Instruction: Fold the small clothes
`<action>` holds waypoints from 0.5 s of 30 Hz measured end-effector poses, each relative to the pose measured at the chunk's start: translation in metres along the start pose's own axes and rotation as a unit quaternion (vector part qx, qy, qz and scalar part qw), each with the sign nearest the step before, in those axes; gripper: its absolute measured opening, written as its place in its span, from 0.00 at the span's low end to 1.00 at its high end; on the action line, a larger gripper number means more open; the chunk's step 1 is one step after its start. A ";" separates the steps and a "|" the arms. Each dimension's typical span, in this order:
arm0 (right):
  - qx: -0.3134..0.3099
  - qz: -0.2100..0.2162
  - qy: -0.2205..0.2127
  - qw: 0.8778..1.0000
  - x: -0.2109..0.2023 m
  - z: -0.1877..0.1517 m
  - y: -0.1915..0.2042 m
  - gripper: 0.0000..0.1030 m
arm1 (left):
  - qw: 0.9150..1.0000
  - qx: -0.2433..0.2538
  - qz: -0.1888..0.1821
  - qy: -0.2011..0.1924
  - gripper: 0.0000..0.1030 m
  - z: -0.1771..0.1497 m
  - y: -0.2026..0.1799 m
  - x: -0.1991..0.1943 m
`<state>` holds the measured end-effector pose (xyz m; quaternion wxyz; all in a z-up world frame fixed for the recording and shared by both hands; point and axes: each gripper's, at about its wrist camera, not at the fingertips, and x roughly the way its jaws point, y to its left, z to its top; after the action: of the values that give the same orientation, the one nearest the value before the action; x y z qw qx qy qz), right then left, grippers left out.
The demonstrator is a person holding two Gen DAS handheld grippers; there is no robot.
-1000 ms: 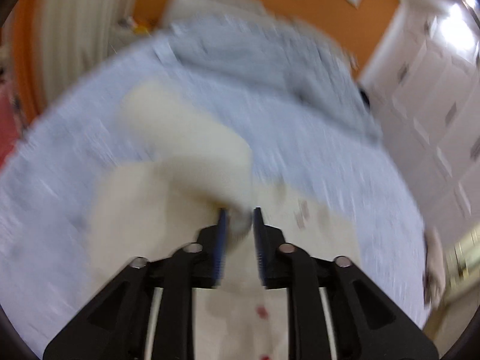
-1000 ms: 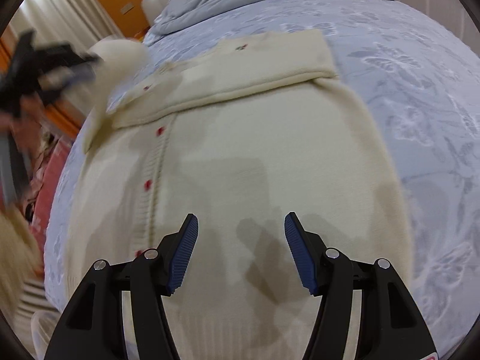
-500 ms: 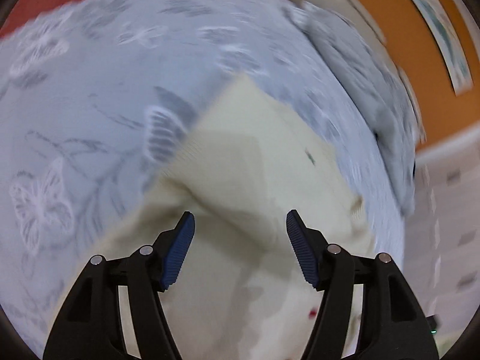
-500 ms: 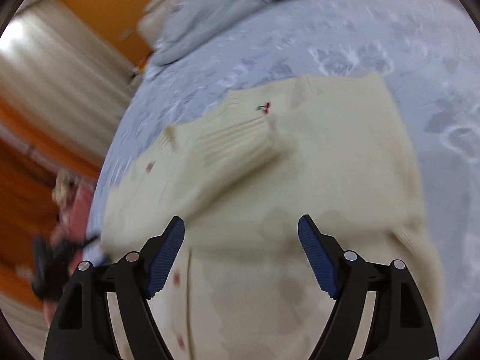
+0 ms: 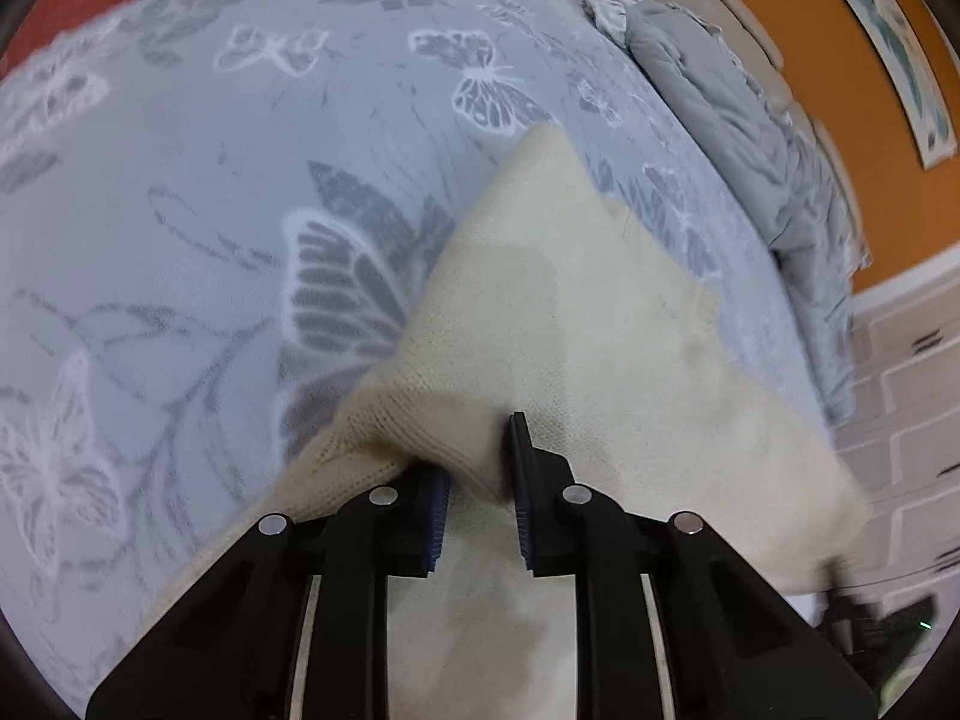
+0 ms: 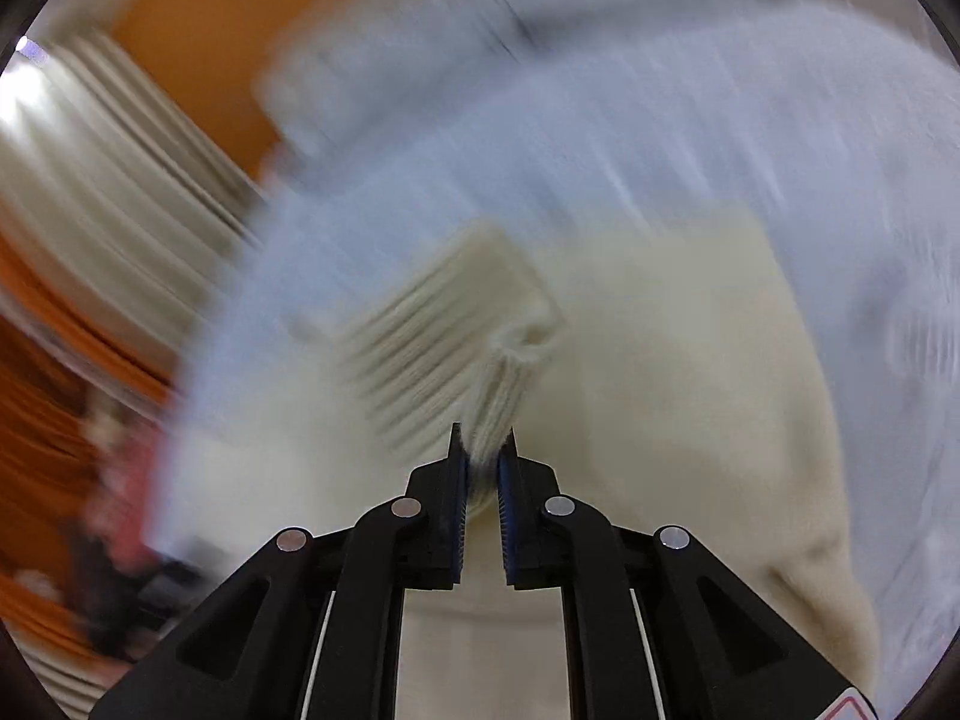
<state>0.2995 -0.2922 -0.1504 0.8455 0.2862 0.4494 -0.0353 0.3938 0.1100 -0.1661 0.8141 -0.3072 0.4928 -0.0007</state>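
Note:
A cream knitted cardigan (image 5: pixel 600 324) lies on a blue-grey bedspread with butterfly prints (image 5: pixel 180 180). My left gripper (image 5: pixel 480 468) is shut on a fold of the cardigan's edge, with knit bunched between the blue pads. In the right wrist view, which is blurred by motion, my right gripper (image 6: pixel 483 456) is shut on the ribbed cuff (image 6: pixel 444 354) of the cardigan's sleeve, and the cardigan body (image 6: pixel 690 372) spreads to the right.
A rumpled grey duvet (image 5: pixel 750 138) lies along the far side of the bed by an orange wall (image 5: pixel 840 60). White curtains (image 6: pixel 90 180) hang at the left of the right wrist view. The other gripper shows at the lower right of the left wrist view (image 5: pixel 870 630).
Both grippers were open half a second ago; both have since closed on the cardigan, the left on a fold of its edge, the right on the ribbed cuff. The right view is swinging.

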 end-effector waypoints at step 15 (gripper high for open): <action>0.011 0.032 -0.057 0.998 -0.055 -0.001 -0.001 0.28 | 0.998 0.055 0.027 -0.019 0.20 -0.009 -0.006 -0.002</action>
<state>0.2661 -0.3033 -0.1085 0.8673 0.3072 0.3905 -0.0294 0.3872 0.1014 -0.1642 0.8389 -0.2484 0.4843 0.0003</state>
